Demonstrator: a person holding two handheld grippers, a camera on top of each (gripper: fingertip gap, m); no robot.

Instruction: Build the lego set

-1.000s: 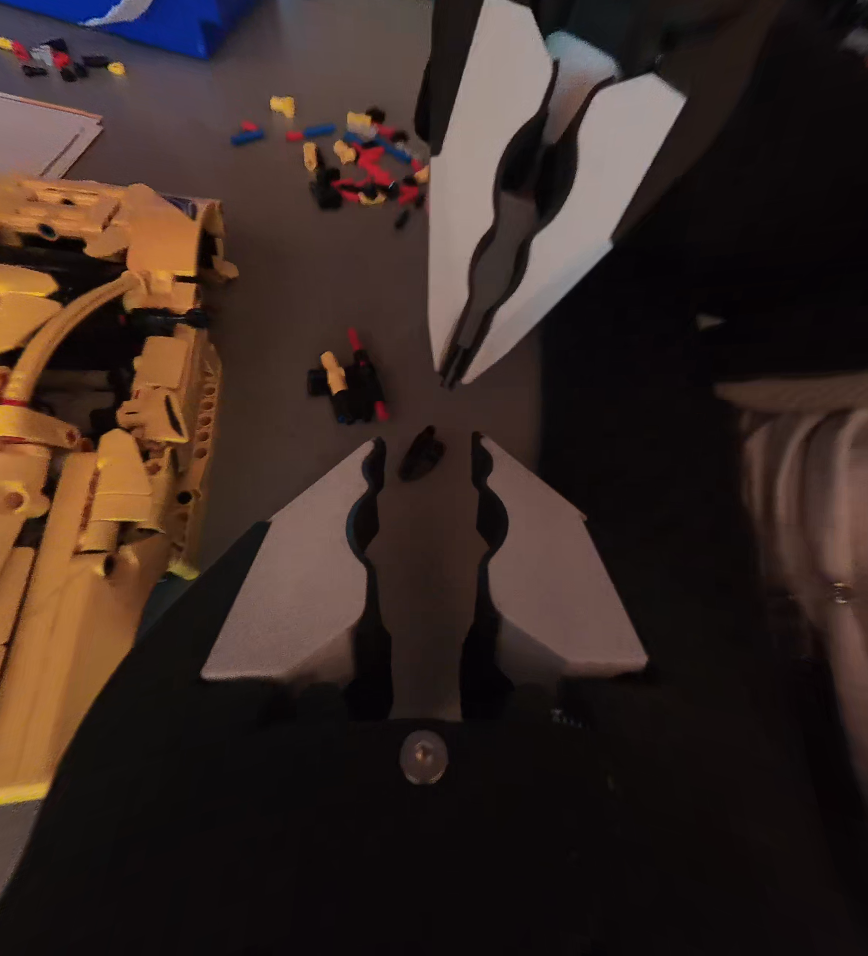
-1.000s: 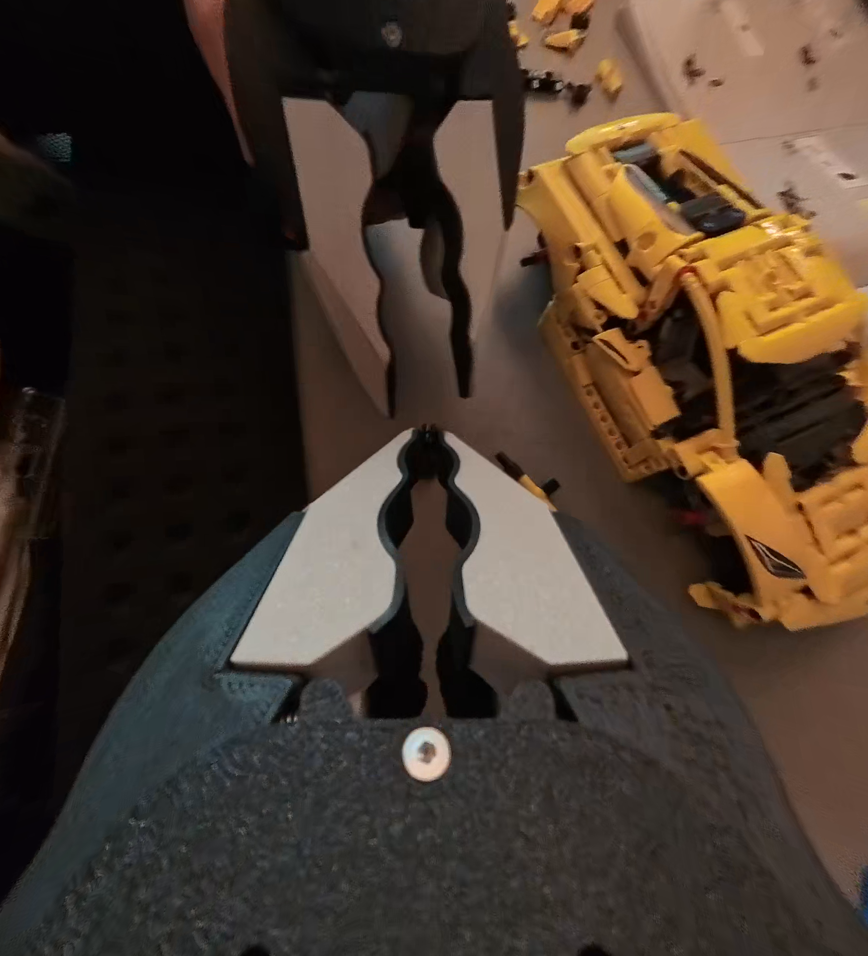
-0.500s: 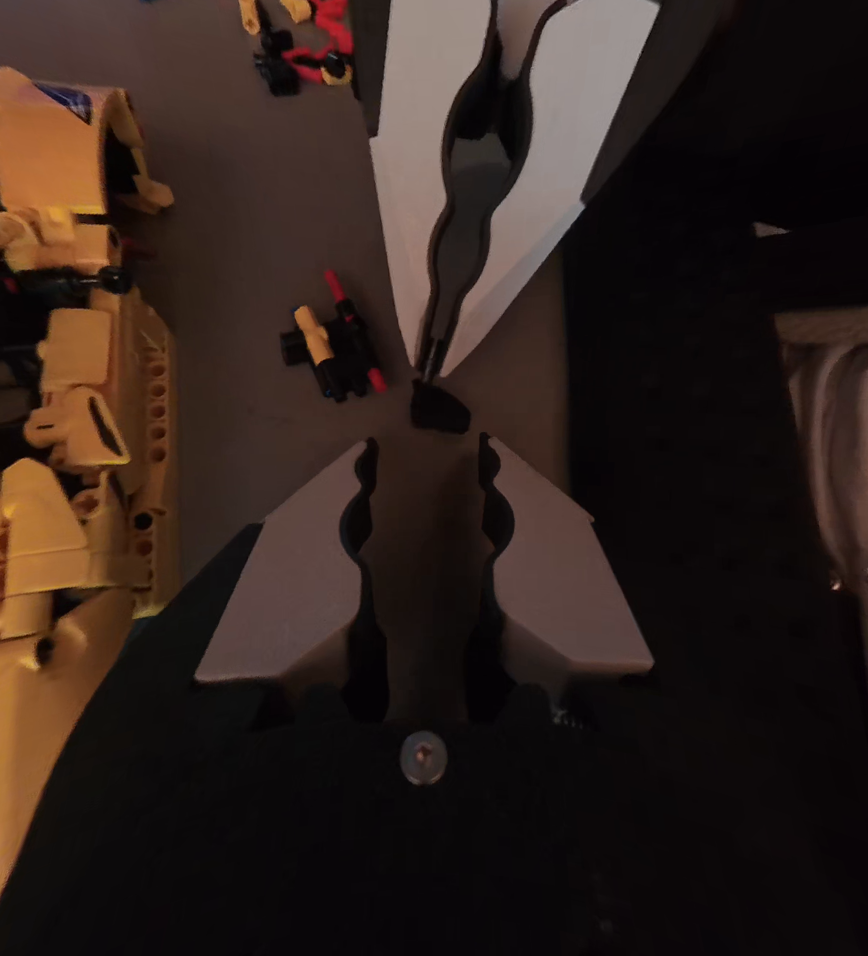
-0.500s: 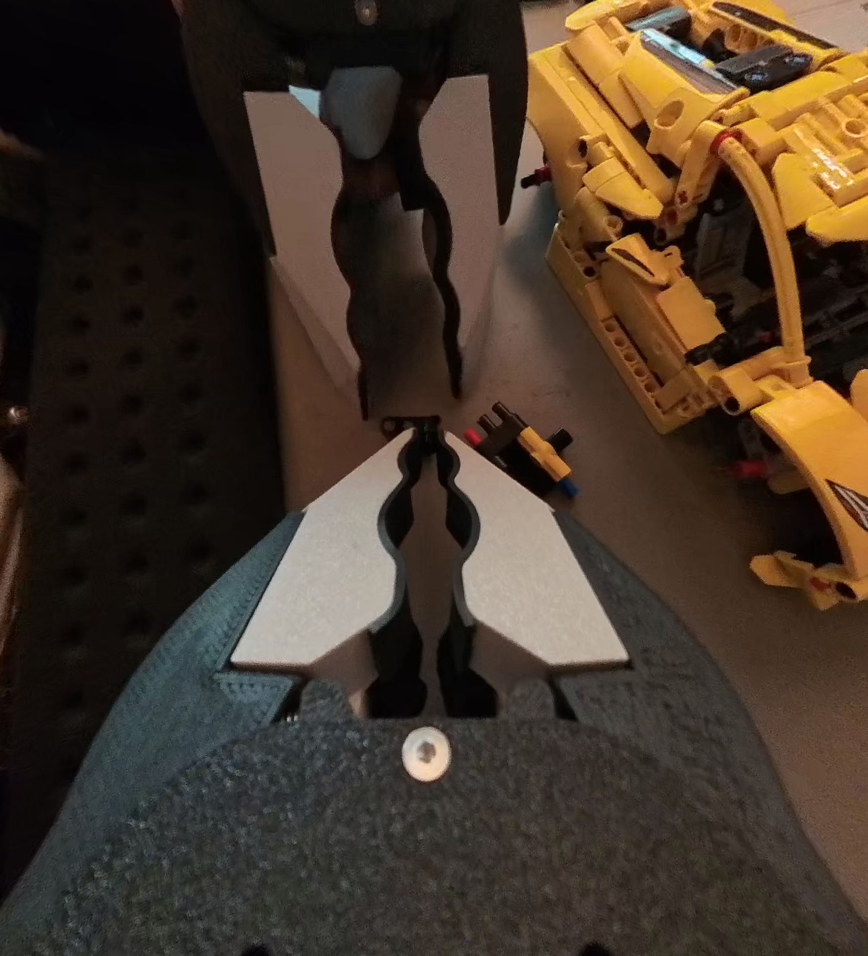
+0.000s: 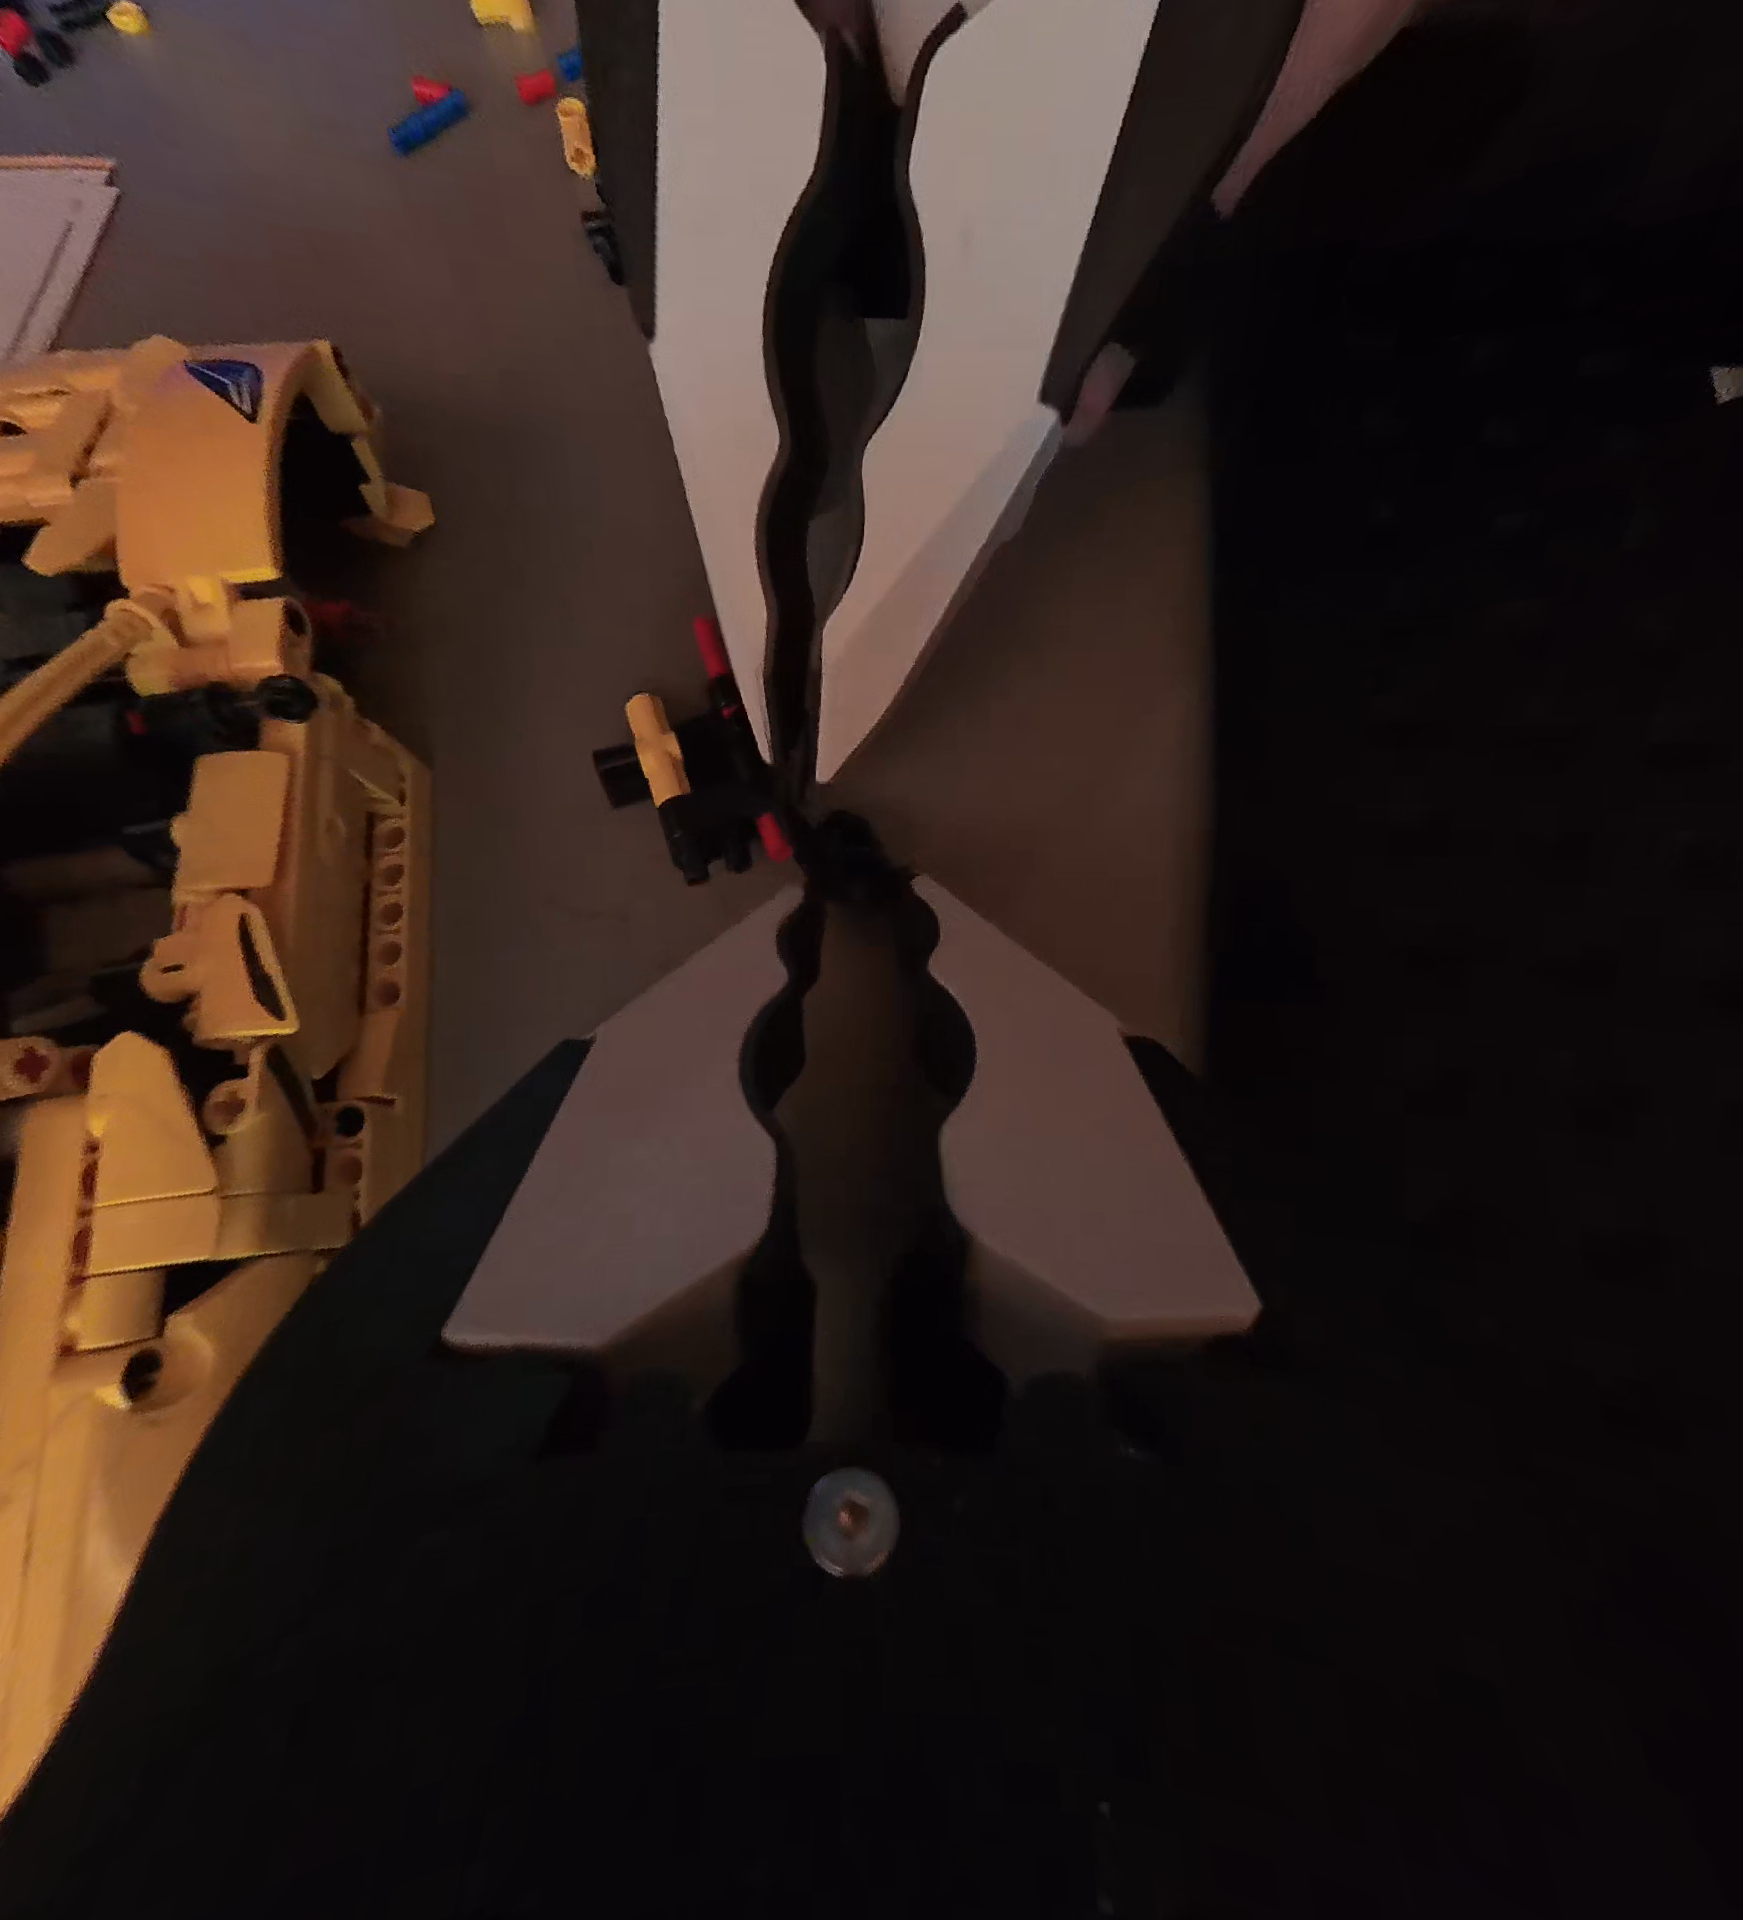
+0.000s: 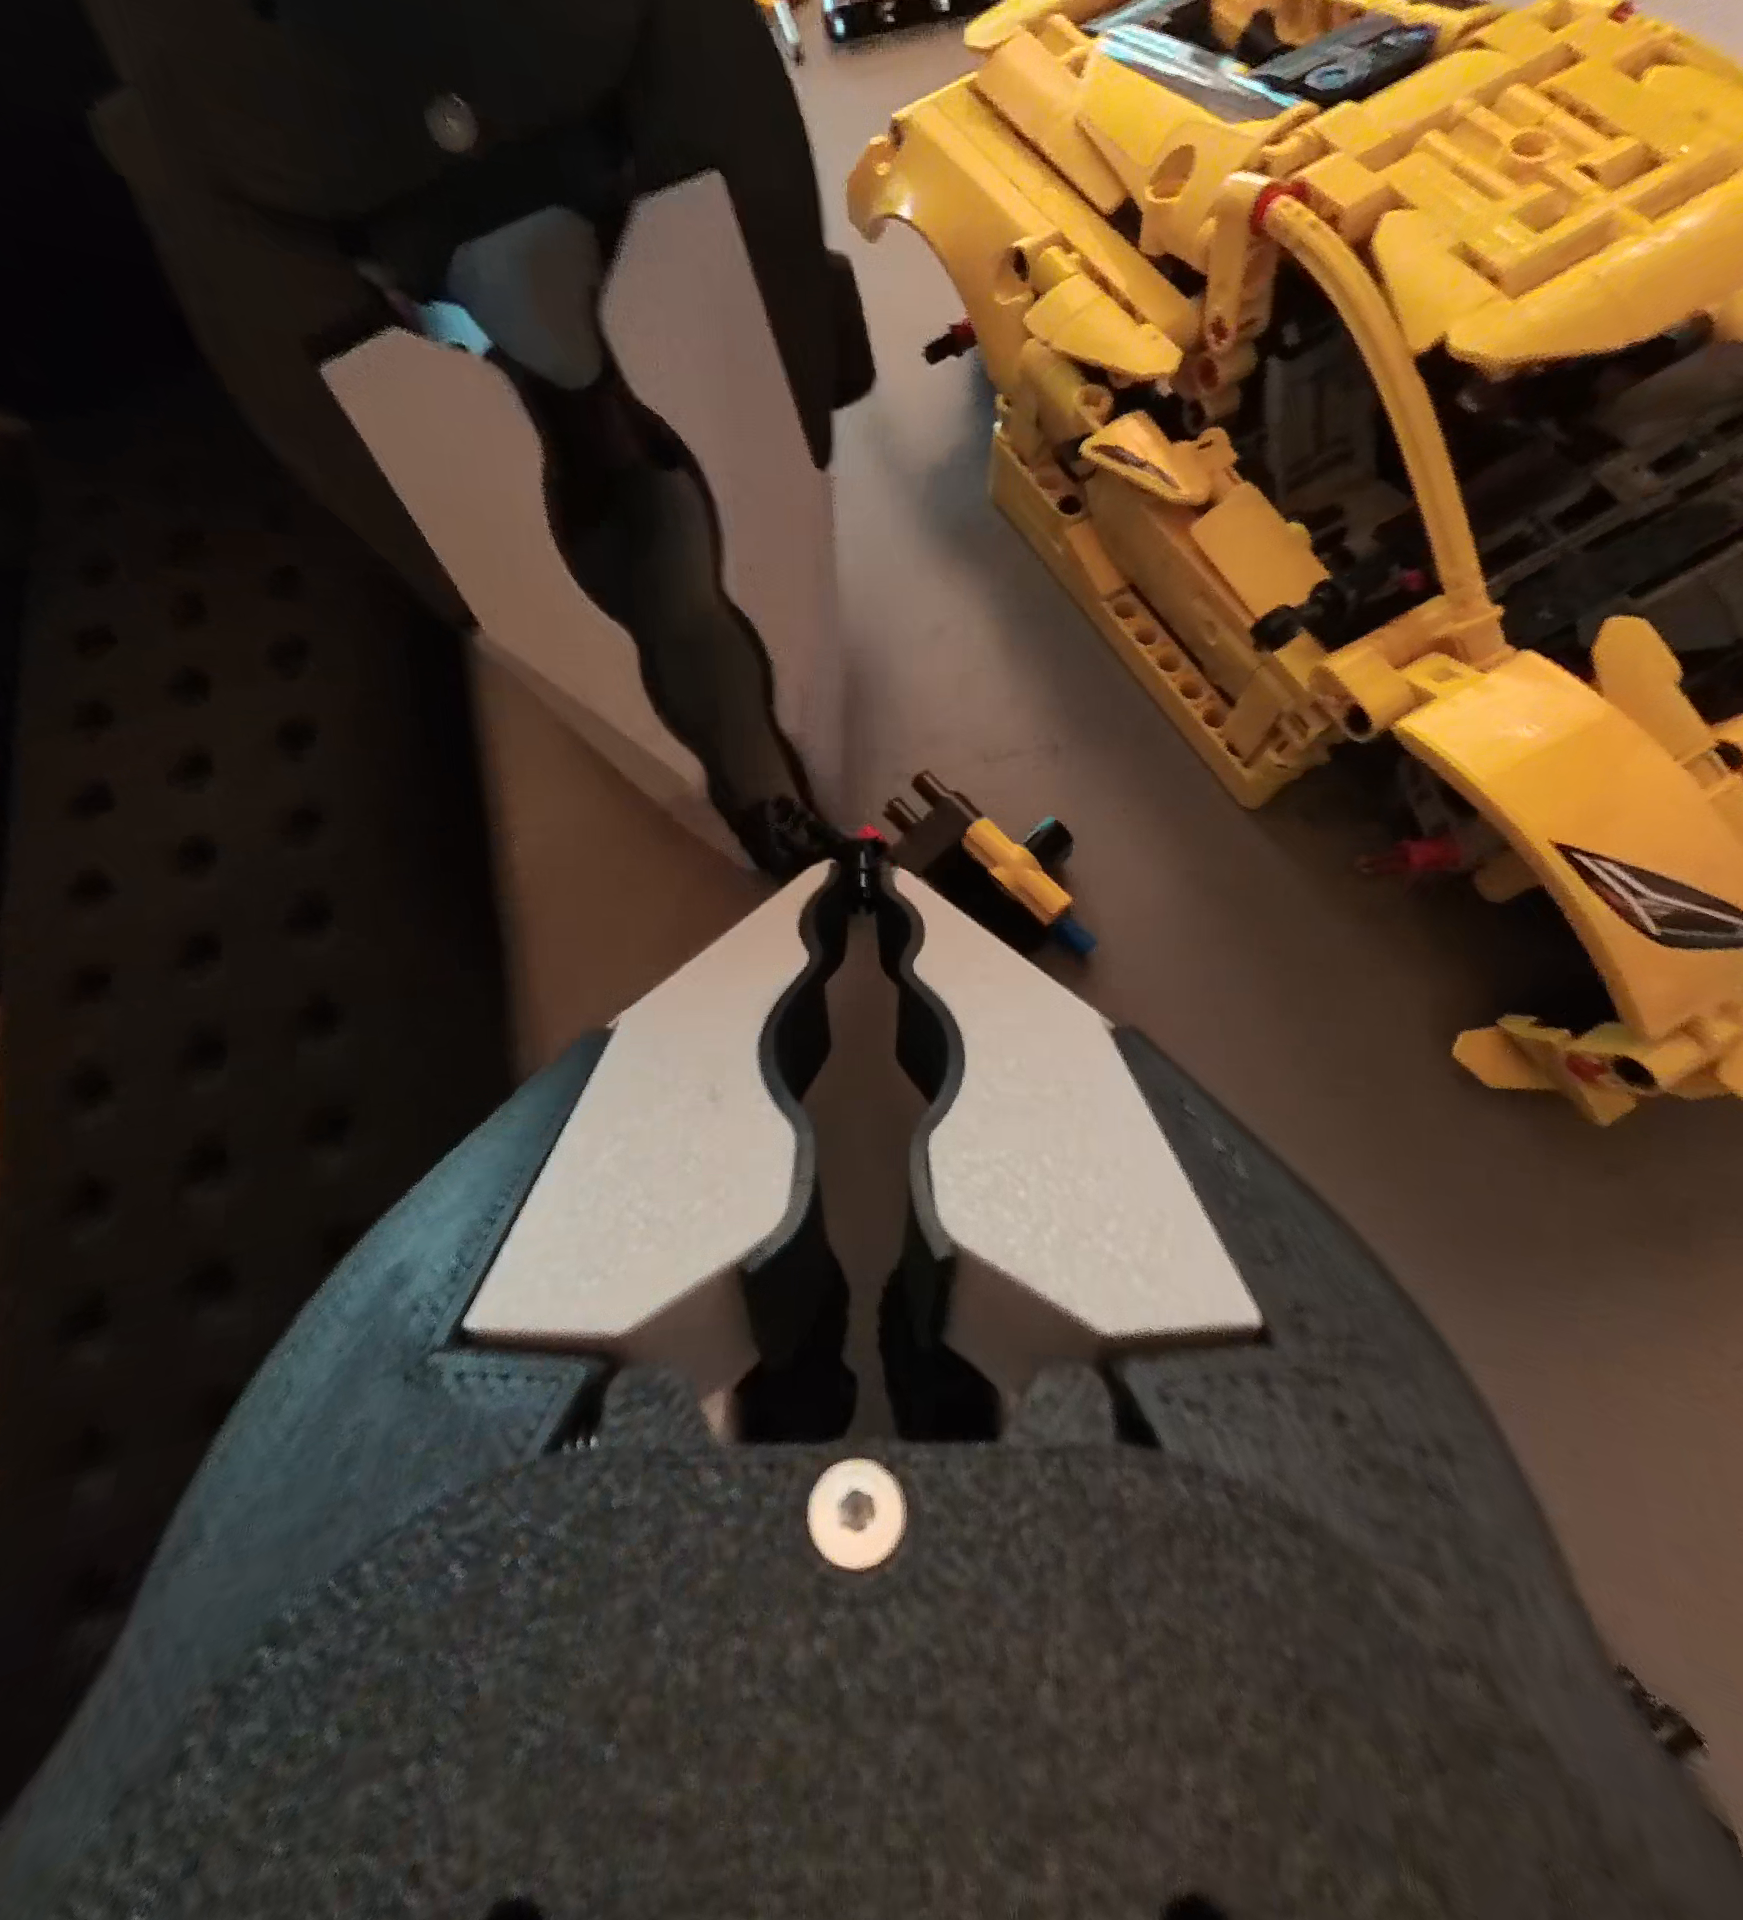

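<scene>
- Two handheld grippers meet tip to tip near the table edge, beside a yellow lego car (image 6: pixel 1366 499).
- The right gripper (image 6: pixel 862 883) pinches a small black pin (image 6: pixel 862 868).
- The left gripper (image 5: pixel 851 883) closes on a small dark piece (image 5: pixel 846 847).
- Misaligned pressing could likely pop either part loose.

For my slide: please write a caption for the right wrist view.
Two grippers meet tip to tip beside a yellow Lego car.

the small sub-assembly (image 6: pixel 981 862) lies on the table (image 6: pixel 1366 1351) between the car model (image 6: pixel 1418 468) and both grippers' meeting tips.
</scene>
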